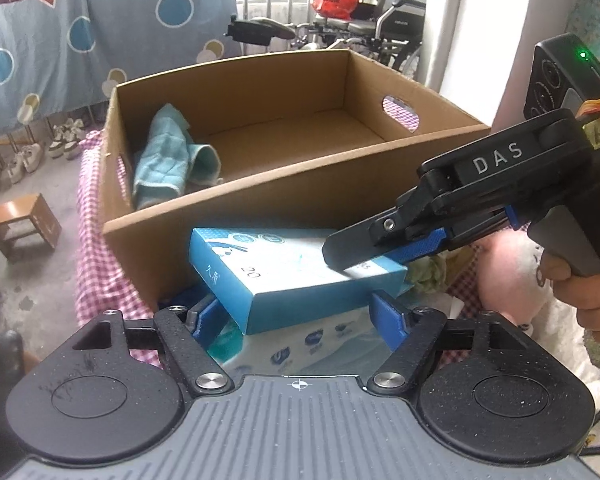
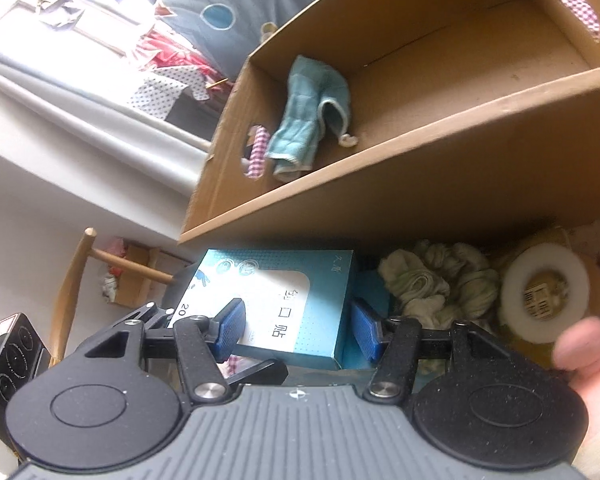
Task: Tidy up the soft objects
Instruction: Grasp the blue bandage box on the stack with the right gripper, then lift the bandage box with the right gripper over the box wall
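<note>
Right, the big cardboard box [image 1: 284,200] fills the far side of the checked cloth [image 1: 100,264], open at the top, with a teal cloth [image 1: 168,152] slumped against its left inner wall. Just in front of the box's near wall lies the blue carton [image 1: 300,276], tilted, its far edge up against the cardboard. My left jaws [image 1: 300,312] straddle the carton's near end, one blue pad on each side; the left pad looks to touch the carton's side, and the right pad sits just off its corner, so I can't tell whether I'm truly pinching it. My right jaws [image 2: 296,328] come in from the right across the same carton. One pad lies over its printed top and the other is just off its right edge, so they stand parted around it, not clamped. To the right of the carton sits a bunched pale-green rag [image 2: 440,284], and beyond that a white tape roll [image 2: 548,292], close by my thumb [image 2: 580,344].
</note>
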Motion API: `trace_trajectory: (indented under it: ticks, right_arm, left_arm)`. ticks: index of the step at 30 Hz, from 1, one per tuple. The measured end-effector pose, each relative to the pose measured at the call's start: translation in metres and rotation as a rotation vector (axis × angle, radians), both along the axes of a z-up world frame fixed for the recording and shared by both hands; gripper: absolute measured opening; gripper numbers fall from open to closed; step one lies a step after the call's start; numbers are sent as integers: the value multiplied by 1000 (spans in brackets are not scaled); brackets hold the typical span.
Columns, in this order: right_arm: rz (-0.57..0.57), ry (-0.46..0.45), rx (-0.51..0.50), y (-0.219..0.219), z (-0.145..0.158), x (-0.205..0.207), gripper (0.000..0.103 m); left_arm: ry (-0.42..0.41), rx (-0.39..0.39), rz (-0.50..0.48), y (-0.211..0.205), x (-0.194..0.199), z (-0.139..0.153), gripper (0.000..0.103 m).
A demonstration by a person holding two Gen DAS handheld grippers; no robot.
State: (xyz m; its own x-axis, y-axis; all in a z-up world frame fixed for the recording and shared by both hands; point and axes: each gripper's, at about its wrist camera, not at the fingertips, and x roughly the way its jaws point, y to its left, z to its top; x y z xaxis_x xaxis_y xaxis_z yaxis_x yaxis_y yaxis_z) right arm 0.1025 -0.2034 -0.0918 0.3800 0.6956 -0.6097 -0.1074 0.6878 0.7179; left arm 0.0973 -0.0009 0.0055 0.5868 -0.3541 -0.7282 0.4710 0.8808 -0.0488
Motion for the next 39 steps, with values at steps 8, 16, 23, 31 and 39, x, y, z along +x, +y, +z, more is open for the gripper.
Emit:
trace_trajectory:
  ticks: [8,16,23,31,39]
  right_arm:
    - [22,-6,-3,9,1,-3,60]
    - [27,-17,-29,17,4,0,61]
    - [34,-14,-48,19,5,4,61]
    - [39,-4,-61,21,1,11,62]
    - [54,-32,-65,24,5,8,62]
  left_arm:
    - [10,13,42,10,-4,-5,86]
    - [0,1,47,10,3,-6,90]
    - [12,-17,48,11,8,-9,93]
    - [12,-16,56,10,13,-12,95]
    - [-10,-19,76,12,6,-6,95]
